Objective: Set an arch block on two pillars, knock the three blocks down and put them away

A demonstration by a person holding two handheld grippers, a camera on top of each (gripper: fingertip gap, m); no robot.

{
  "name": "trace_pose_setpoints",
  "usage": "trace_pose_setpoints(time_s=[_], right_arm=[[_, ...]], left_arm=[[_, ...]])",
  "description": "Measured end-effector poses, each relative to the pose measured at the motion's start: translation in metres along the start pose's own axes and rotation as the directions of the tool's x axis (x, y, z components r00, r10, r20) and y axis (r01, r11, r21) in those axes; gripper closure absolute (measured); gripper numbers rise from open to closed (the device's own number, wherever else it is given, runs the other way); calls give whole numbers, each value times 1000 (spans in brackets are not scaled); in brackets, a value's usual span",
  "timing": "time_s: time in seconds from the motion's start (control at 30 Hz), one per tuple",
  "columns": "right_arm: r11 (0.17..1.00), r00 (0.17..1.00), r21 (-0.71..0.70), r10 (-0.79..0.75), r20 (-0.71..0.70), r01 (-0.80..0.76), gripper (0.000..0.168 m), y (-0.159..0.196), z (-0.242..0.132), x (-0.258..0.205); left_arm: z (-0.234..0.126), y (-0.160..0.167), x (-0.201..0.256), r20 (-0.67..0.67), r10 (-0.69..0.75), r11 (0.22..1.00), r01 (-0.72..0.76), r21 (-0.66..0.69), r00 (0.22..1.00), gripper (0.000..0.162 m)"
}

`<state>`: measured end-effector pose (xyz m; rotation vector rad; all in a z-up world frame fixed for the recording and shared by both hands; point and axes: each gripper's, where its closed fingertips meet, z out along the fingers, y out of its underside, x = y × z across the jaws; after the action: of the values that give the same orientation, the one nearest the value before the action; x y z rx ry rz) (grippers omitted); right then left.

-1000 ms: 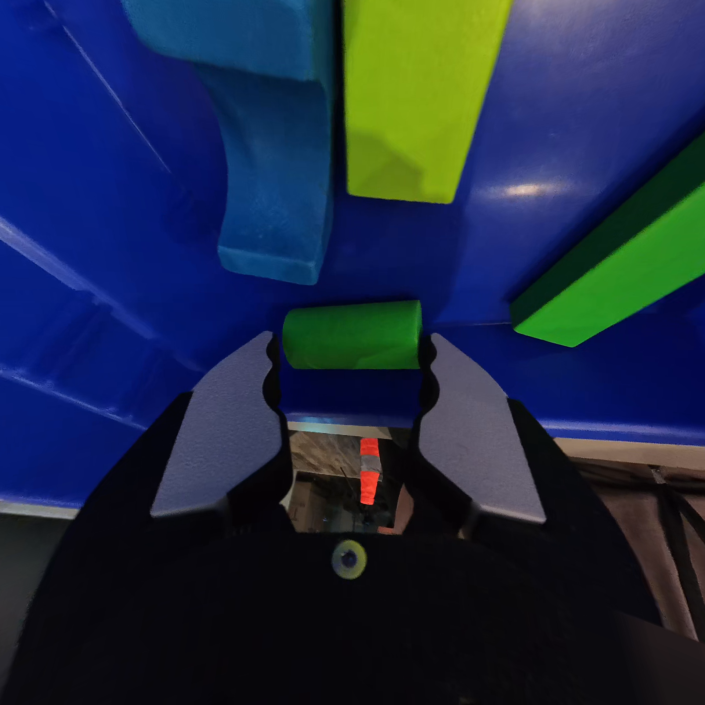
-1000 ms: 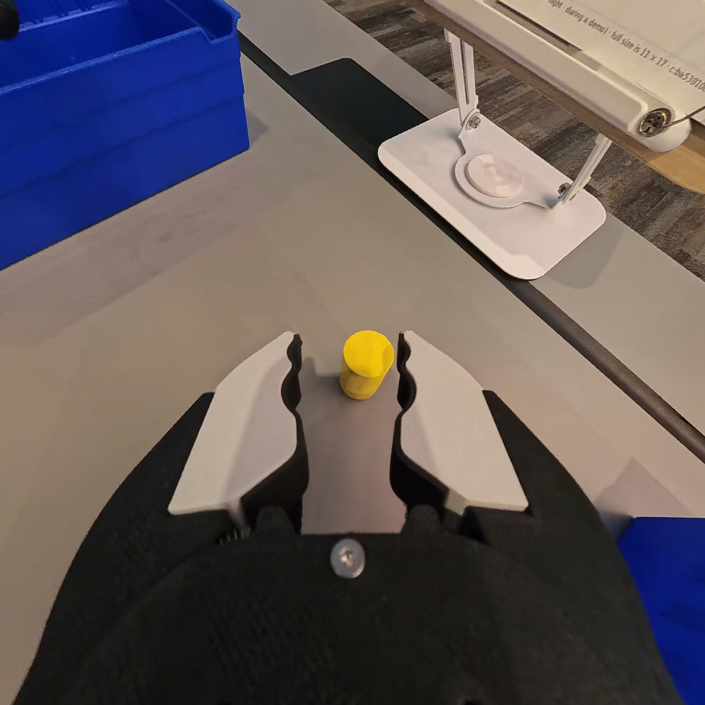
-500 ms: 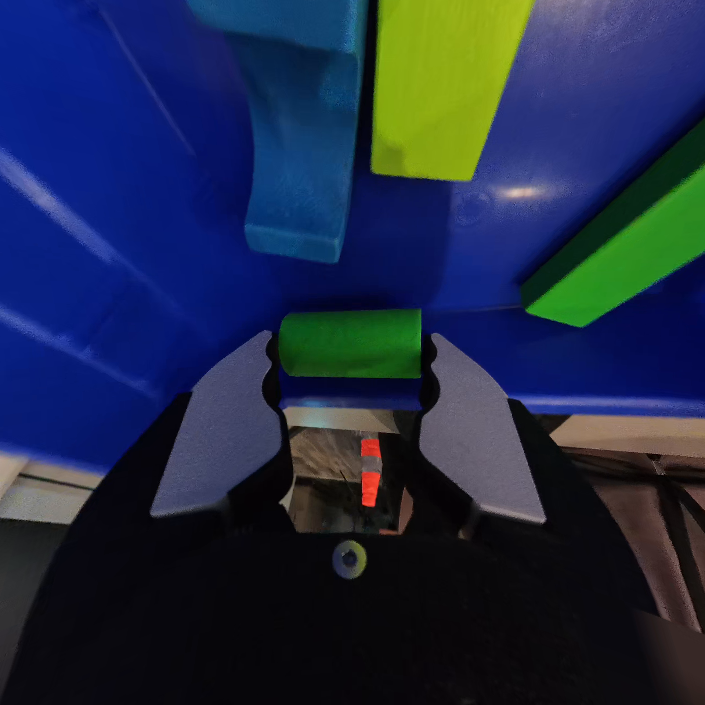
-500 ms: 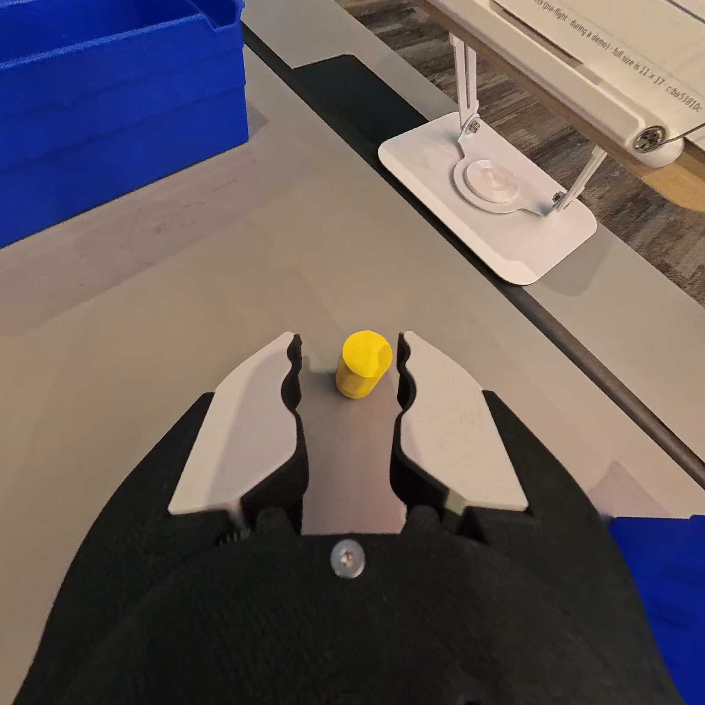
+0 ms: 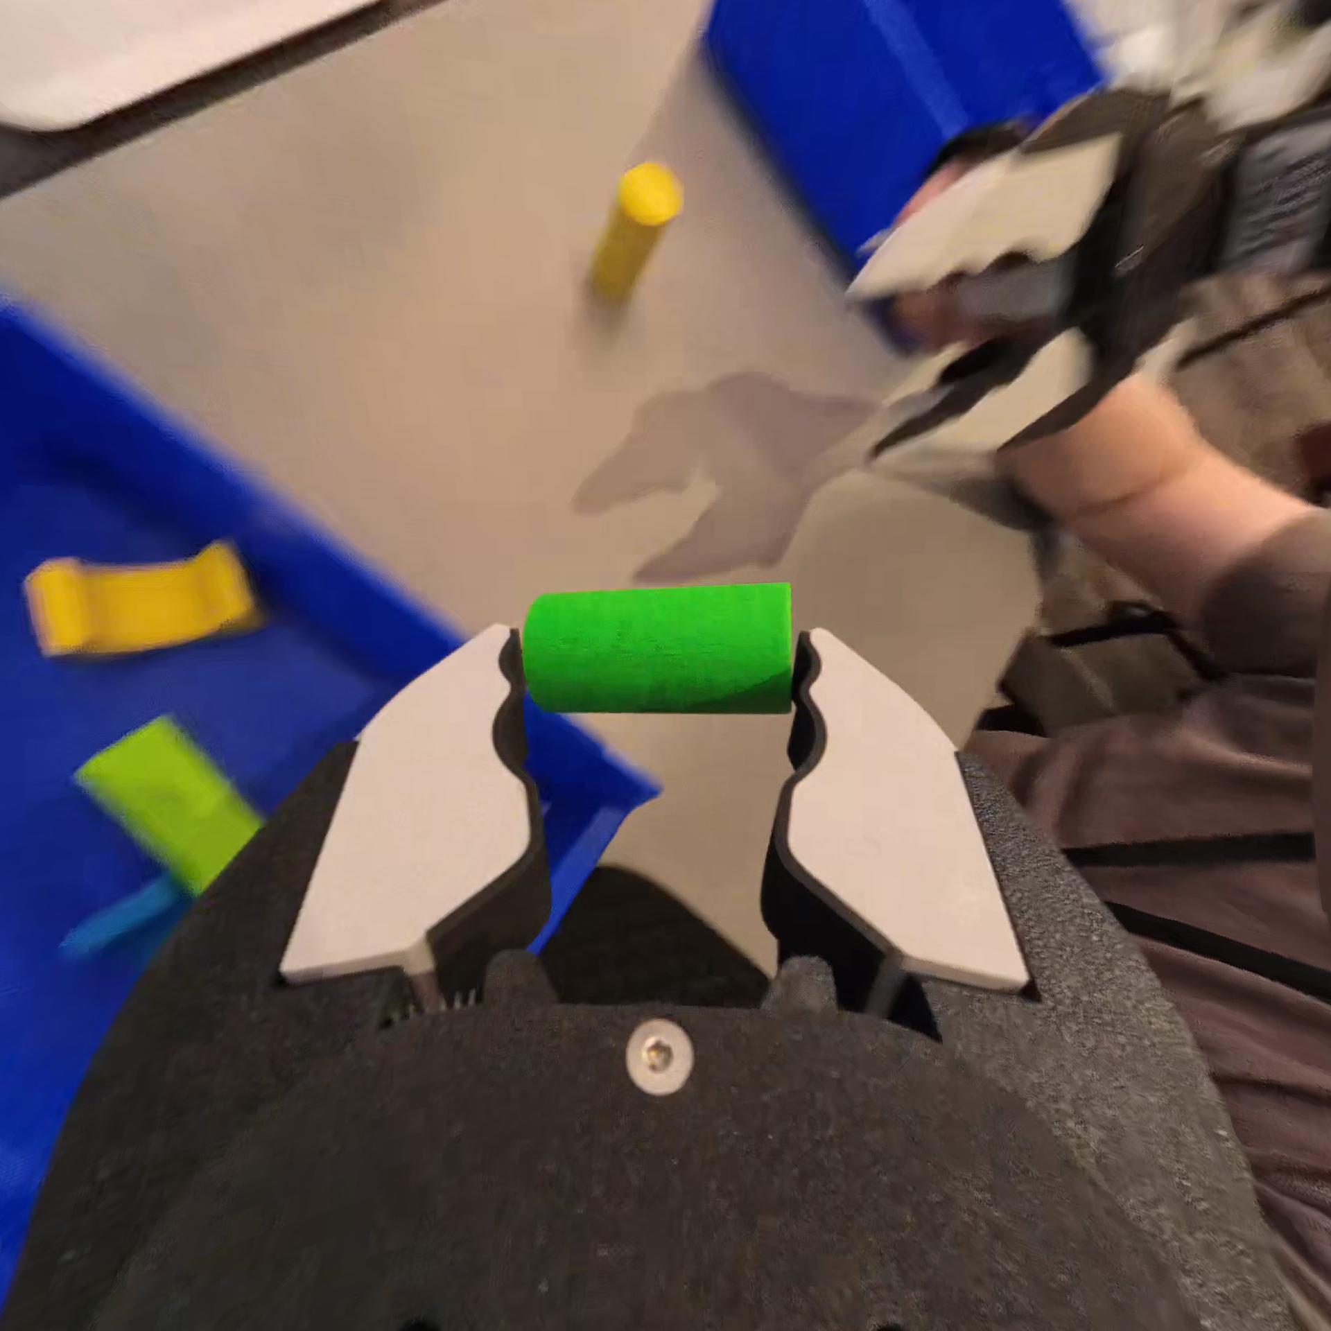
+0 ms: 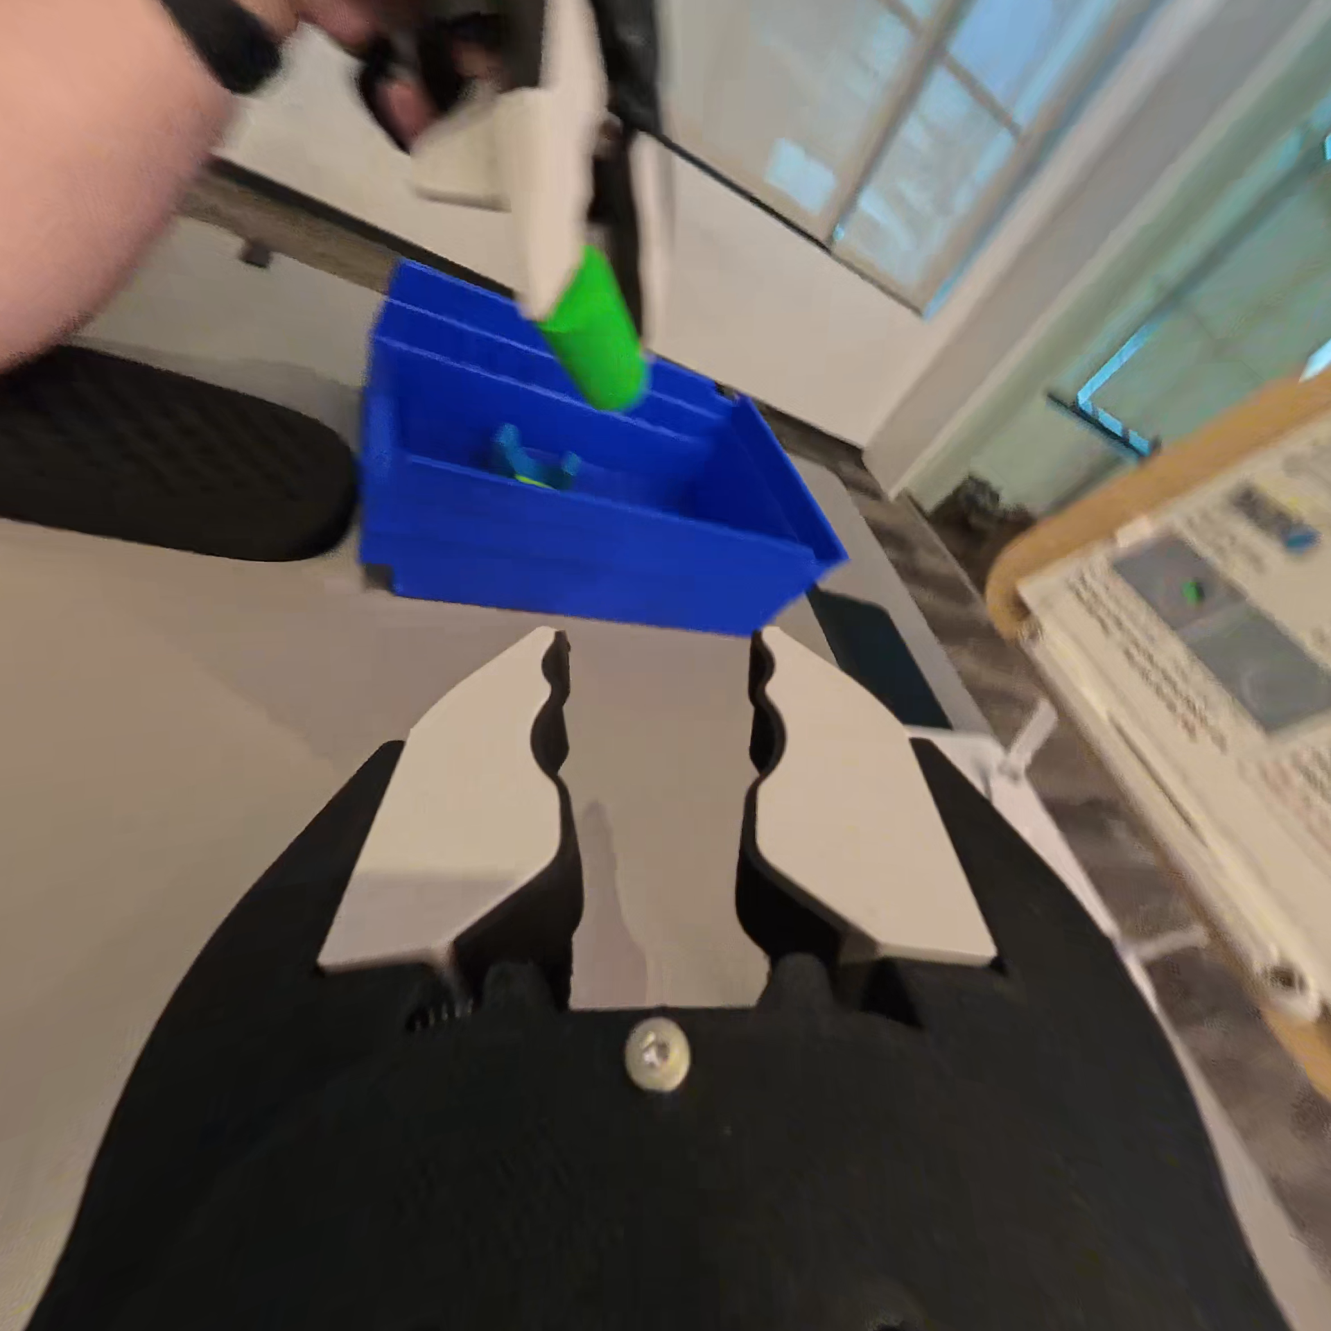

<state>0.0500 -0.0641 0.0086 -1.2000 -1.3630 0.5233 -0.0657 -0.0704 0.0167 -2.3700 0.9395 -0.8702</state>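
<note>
My left gripper (image 5: 657,648) is shut on a green cylinder (image 5: 657,648), gripped by its two ends and held level in the air beside the blue bin's corner. A yellow cylinder (image 5: 637,227) stands upright on the grey table (image 5: 360,324), farther off. My right gripper (image 6: 657,637) is open and empty above the table, facing the blue bin (image 6: 576,562). It also shows in the left wrist view (image 5: 886,360), blurred, to the right of the yellow cylinder. The right wrist view shows the left gripper (image 6: 590,317) holding the green cylinder (image 6: 594,338) above the bin.
The blue bin (image 5: 180,504) holds a yellow arch block (image 5: 140,598), a lime block (image 5: 169,799) and a blue arch (image 6: 533,461). A second blue bin (image 5: 900,93) stands at the far right. A black chair seat (image 6: 144,461) is left of the bin, and beige equipment (image 6: 1188,648) is at the right.
My left gripper has lifted the green cylinder out of the bin and swung toward the table. My right gripper has drawn back from the yellow cylinder and turned toward the bin.
</note>
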Motion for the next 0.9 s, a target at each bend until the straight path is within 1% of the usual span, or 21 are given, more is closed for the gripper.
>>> trace_pose_setpoints(time_s=[0.03,0.1,0.17,0.23,0.27,0.37,0.47,0.53,0.57,0.63,0.67,0.7,0.77,0.8,0.83,0.9], right_arm=[[998,998,27,-54,21,53,119,-10,2,-13],[988,991,80,-133,16,131,119,-28,3,-29],[979,987,125,-162,-12,163,120,-43,2,-38],[973,984,153,-171,-43,176,120,-54,0,-39],[971,984,160,-173,-53,179,121,-56,-2,-39],[971,981,141,-185,-63,192,135,-54,-4,-36],[975,983,125,-177,-47,181,135,-52,-9,-30],[984,992,123,-124,-31,127,135,-48,-14,-20],[990,996,115,-73,-53,79,135,-42,-18,-7],[992,992,96,94,-79,-86,135,-25,-28,23],[974,976,95,211,-49,-206,135,-16,-32,34],[937,943,116,333,-12,-329,136,-9,-35,42],[839,852,165,523,22,-519,136,7,-32,54],[806,817,155,577,10,-571,136,22,-24,55],[797,800,112,599,-28,-593,136,42,-12,53],[813,805,-14,575,-151,-583,135,84,10,46]], left_arm=[[6,-7,16,-69,32,999,-31,15,997,90],[20,-16,46,-184,97,995,-93,30,978,90],[35,-22,72,-293,130,991,-127,31,947,90],[49,-24,91,-375,142,989,-147,18,916,90],[54,-24,98,-403,149,988,-156,16,903,90],[63,-25,109,-452,164,984,-177,14,877,90],[63,-34,108,-441,190,982,-178,69,877,91],[56,-44,101,-390,217,975,-178,134,895,97],[49,-50,97,-360,238,966,-181,185,902,103],[27,-66,89,-295,280,931,-184,314,913,100],[15,-72,85,-264,295,910,-185,371,918,101],[2,-76,84,-245,310,887,-187,423,919,101],[-20,-81,84,-215,347,836,-197,512,913,99],[-30,-84,86,-202,369,806,-204,555,907,99],[-38,-85,88,-189,391,778,-214,591,901,100],[-47,-86,90,-137,431,717,-246,652,892,103]])
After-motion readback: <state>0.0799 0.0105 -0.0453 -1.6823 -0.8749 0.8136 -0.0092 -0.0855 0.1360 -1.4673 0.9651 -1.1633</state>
